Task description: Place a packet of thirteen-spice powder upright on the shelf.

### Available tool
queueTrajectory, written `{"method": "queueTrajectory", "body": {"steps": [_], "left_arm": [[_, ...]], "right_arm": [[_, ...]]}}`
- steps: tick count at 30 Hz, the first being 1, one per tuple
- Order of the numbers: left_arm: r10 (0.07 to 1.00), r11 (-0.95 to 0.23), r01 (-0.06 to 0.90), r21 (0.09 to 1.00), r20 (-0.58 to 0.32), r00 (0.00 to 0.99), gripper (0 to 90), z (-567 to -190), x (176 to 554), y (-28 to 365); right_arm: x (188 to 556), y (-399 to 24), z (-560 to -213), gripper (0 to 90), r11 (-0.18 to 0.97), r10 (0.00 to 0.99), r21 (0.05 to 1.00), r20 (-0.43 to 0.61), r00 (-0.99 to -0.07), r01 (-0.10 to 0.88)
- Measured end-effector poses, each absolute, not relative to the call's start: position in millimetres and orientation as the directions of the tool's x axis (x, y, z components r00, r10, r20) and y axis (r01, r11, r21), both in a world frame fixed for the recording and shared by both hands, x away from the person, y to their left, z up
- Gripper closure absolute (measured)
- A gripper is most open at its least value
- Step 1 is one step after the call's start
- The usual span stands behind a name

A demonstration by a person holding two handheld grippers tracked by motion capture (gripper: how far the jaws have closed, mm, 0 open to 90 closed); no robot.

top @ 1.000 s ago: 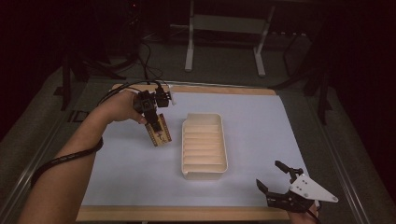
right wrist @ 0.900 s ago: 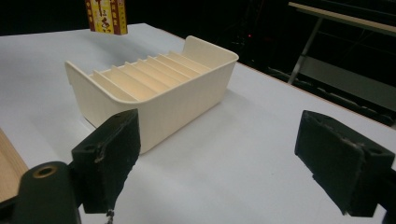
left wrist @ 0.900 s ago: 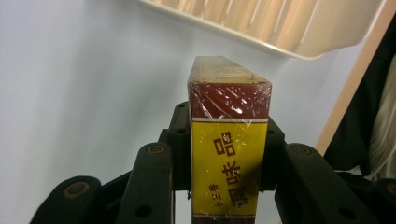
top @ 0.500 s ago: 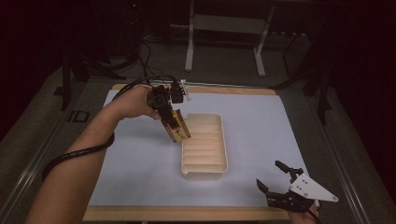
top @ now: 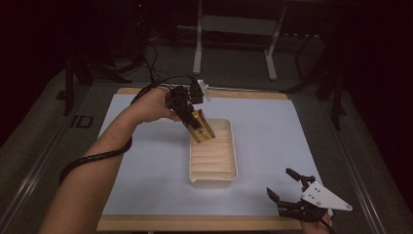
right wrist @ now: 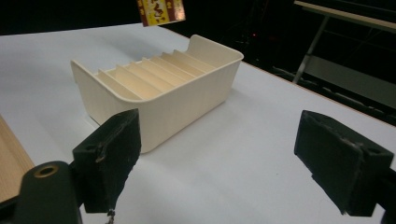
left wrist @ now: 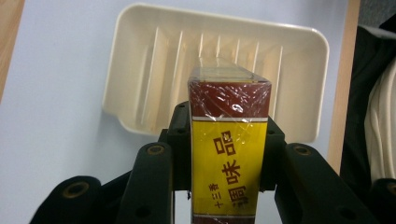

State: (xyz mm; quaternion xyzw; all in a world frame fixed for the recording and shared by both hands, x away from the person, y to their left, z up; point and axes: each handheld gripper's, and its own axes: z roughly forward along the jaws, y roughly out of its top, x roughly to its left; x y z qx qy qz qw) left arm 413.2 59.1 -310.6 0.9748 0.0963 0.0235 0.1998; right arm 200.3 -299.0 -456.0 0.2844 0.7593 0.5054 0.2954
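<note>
**Box in the air, tray not yet loaded**

Progress, as we judge it, is about halfway: the pick-up is done, the placing is not.

In the high view, our left gripper (top: 191,113) holds the seasoning box (top: 201,127) tilted in the air above the far left corner of the cream divided tray (top: 213,179), which sits mid-counter on the pale blue mat (top: 272,131). The slots we can see hold nothing. Our right gripper (top: 287,192) rests at the near right edge of the counter, well apart from the tray.

In the left gripper view, the jaws clamp the yellow-and-red box (left wrist: 229,154) on both narrow sides, its end pointing down toward the tray (left wrist: 299,84) below.

In the right gripper view, the jaws stand wide with nothing between them. The tray (right wrist: 187,107) lies beyond, and the box's lower end (right wrist: 160,11) hangs above its far side, not touching.

What we think is left: lower the box into a slot and release it.
</note>
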Motion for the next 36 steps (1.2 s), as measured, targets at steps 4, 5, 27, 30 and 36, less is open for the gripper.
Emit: {"method": "queueTrajectory", "body": {"steps": [4,5,27,30,36], "left_arm": [[0.193,-0.891,0.172,0.420,0.007,0.981,67.6,-316,418,58],[0.199,-0.886,0.177,0.428,0.007,0.980,67.6,-317,419,57],[0.154,-0.895,0.124,0.429,0.035,0.988,67.6,-369,438,45],[0.142,-0.902,0.113,0.416,0.041,0.989,67.6,-371,438,44],[0.114,-0.921,0.088,0.380,0.047,0.992,67.5,-379,439,37]], "right_arm": [[200,-299,-456,14.7,0.327,0.728,0.936,-0.161,-0.666,0.131],[200,-299,-456,14.8,0.327,0.728,0.936,-0.160,-0.666,0.132],[200,-299,-456,14.8,0.324,0.729,0.936,-0.156,-0.667,0.136],[201,-299,-456,14.8,0.325,0.727,0.936,-0.157,-0.668,0.134],[200,-299,-456,14.8,0.326,0.726,0.936,-0.158,-0.670,0.133]]}}
